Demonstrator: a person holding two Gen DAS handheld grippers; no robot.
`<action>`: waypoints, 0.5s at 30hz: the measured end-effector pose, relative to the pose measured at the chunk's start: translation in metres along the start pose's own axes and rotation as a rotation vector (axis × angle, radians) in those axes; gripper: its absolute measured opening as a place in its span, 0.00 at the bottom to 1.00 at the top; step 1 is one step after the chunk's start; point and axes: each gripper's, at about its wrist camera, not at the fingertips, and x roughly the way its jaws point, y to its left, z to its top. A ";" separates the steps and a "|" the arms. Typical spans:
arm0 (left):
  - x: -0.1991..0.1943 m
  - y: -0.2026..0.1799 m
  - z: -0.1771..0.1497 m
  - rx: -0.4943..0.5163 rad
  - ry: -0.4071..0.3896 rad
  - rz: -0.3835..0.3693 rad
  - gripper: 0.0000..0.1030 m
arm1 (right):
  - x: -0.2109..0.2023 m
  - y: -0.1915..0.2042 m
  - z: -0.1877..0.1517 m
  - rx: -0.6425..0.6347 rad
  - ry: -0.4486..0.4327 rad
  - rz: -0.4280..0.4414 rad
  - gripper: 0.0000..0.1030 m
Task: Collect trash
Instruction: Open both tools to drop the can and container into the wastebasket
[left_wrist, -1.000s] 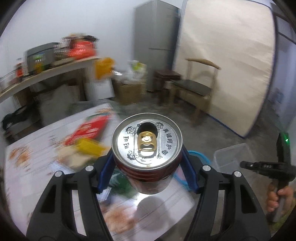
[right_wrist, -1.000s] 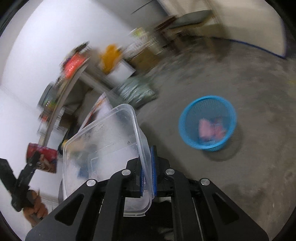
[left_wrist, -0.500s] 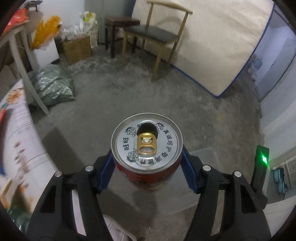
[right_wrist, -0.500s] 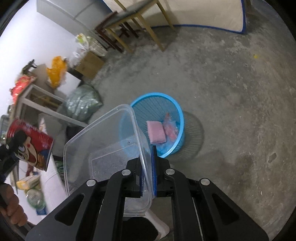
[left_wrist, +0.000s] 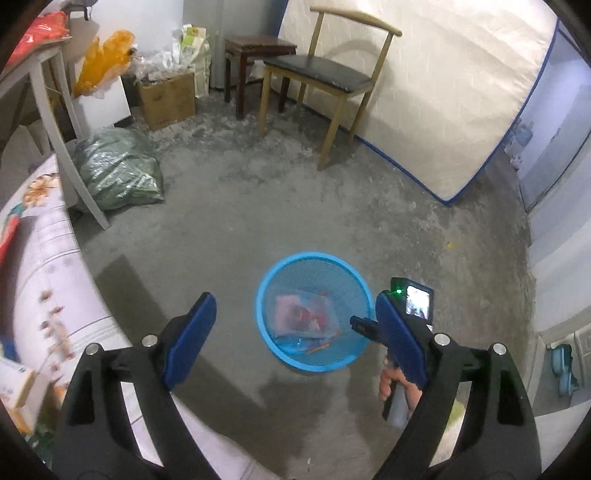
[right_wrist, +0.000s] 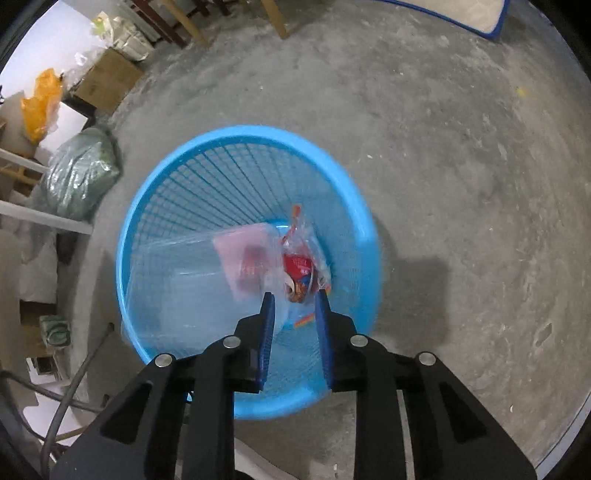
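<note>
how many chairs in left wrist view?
1: a wooden chair with a dark seat, against the mattress. The dark stool beside it isn't counted. Others may be out of frame.

I stand in a lived-in storage room of a home: bare concrete floor (left_wrist: 258, 206), mattress (left_wrist: 443, 92) against the wall, wooden chair (left_wrist: 325, 70), cardboard box (left_wrist: 168, 98), full green sack (left_wrist: 118, 173).

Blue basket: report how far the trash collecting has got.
Done: the can and clear tub lie in the basket with earlier wrappers. In hand: nothing; left gripper and right gripper have just been opening, both empty. Left: clutter on the table.
</note>
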 end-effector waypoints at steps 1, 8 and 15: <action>-0.008 0.005 -0.004 0.000 -0.009 0.002 0.81 | 0.002 0.004 -0.002 -0.012 0.004 -0.017 0.27; -0.069 0.033 -0.031 -0.022 -0.086 0.018 0.81 | -0.025 -0.001 -0.015 -0.066 -0.058 -0.046 0.44; -0.136 0.054 -0.071 -0.039 -0.188 0.025 0.81 | -0.105 -0.002 -0.042 -0.137 -0.161 0.049 0.55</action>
